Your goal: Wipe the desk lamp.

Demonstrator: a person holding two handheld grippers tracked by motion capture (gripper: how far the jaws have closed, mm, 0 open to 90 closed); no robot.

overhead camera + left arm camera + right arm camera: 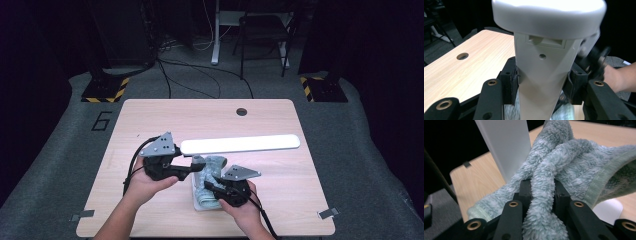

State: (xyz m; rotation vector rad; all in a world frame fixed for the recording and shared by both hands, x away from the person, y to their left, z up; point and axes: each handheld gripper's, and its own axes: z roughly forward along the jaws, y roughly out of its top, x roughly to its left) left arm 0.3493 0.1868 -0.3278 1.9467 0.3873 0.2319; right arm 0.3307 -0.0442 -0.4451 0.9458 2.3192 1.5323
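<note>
Pale wooden desk (150, 120) carrying a white desk lamp with a long lit bar head (240, 144), its stem clamped in the left tool (192, 167). Fluffy grey-green towel (212, 172) bunched at the lamp's foot, 1 fold pinched in the right tool (210, 187). Risks: lifting the towel could drag the base, tilting the lamp; the fold may slip free.
</note>
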